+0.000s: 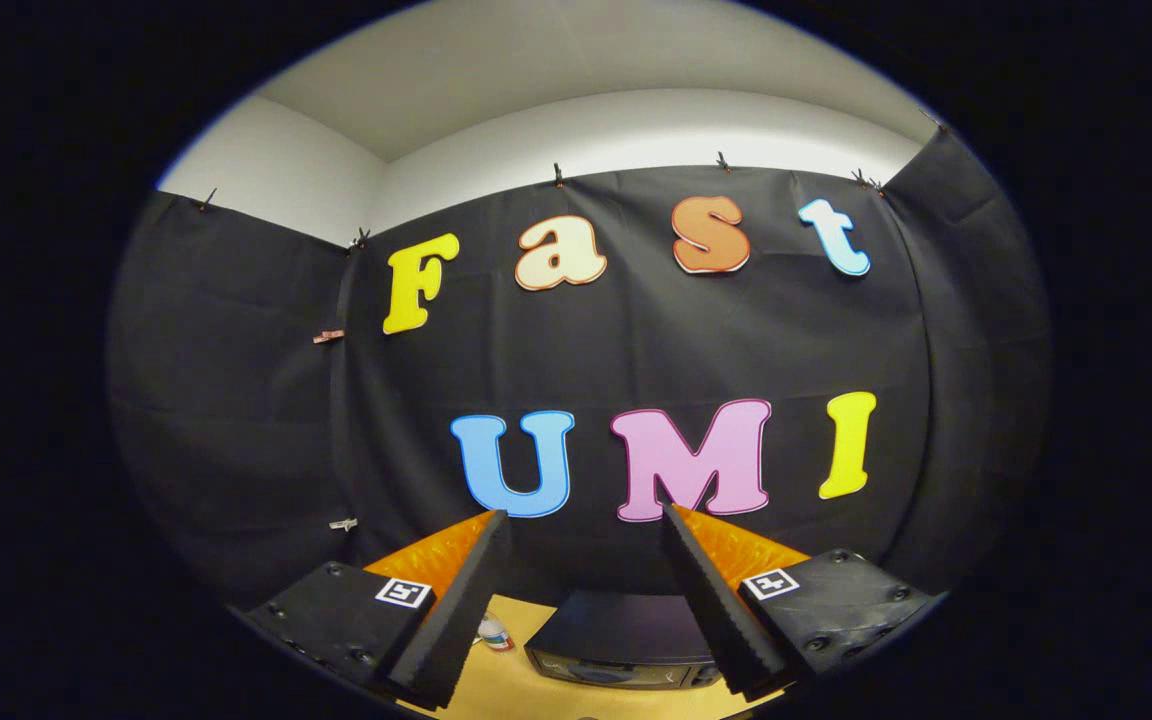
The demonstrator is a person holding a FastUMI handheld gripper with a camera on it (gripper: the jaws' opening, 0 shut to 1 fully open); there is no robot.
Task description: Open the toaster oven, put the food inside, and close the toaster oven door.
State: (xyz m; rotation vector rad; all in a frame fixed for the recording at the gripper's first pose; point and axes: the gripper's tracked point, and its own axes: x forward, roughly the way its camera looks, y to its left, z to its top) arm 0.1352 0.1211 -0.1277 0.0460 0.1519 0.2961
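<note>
My gripper (584, 520) is held high and level, facing the booth's black cloth wall. Its two fingers stand wide apart with nothing between them, so it is open. Far below, between the fingers, I see the dark top of the toaster oven (626, 650) standing on a wooden table (506, 690). Only the oven's top and upper front edge show; its door is hidden from here. I cannot make out any food.
A small bottle-like object (495, 633) stands on the table just left of the oven, close to the left finger. The cloth wall rises behind the oven, with a white wall and ceiling above it.
</note>
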